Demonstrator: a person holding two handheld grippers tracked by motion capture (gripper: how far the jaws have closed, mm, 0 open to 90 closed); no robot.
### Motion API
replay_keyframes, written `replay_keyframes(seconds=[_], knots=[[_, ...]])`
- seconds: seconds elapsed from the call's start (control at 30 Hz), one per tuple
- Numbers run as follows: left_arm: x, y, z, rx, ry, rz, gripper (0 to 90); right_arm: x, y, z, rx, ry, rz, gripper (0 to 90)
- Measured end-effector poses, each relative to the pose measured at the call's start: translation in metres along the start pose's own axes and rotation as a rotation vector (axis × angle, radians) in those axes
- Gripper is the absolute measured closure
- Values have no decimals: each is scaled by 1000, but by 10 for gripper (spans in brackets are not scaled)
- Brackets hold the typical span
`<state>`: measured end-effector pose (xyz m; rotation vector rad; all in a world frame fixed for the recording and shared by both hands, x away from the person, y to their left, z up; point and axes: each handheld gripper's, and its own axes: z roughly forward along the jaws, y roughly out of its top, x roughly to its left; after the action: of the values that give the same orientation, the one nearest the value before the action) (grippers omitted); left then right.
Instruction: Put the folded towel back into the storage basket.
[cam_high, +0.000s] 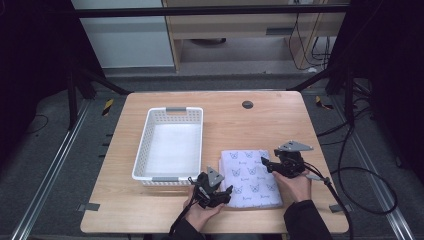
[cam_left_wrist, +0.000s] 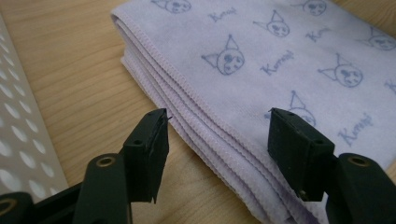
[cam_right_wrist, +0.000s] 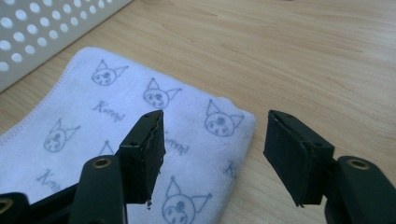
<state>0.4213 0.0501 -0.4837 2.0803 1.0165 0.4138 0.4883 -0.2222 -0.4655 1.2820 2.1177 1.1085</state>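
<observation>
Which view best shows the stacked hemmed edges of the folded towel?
The left gripper view: the folded towel fills it up close, its stitched layers running between the open left gripper. The high view shows the whole towel small and flat beside the white basket. The right gripper view shows its printed top and rounded fold.

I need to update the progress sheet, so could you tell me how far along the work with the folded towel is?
Done: the lilac printed towel lies folded in layers on the table, beside the white perforated basket. In hand: the left gripper is open at the towel's stacked edge and the right gripper is open at its far corner; neither grips it. Left: closing on the towel; it probably goes into the basket, which holds nothing yet.
</observation>
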Motion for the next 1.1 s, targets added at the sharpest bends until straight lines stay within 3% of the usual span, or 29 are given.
replay_keyframes(seconds=[0.1,0.13,0.3,0.73,0.8,0.9,1.1], knots=[[0,-2,3,7,-1,8,363,1,-2,3,13,-9,-5,386],[0,-2,4,15,0,3,353,-1,-5,6,16,17,25,389],[-2,-4,8,32,-4,-5,340,-4,-11,10,36,13,47,394],[-6,-5,13,55,17,-7,343,1,-18,22,88,9,24,413],[-6,-5,14,60,12,-17,352,1,-19,23,90,8,23,420],[0,-5,17,64,-34,-74,352,2,-19,24,102,15,38,438],[-2,-5,18,61,-36,-62,396,2,-21,26,104,25,46,473]])
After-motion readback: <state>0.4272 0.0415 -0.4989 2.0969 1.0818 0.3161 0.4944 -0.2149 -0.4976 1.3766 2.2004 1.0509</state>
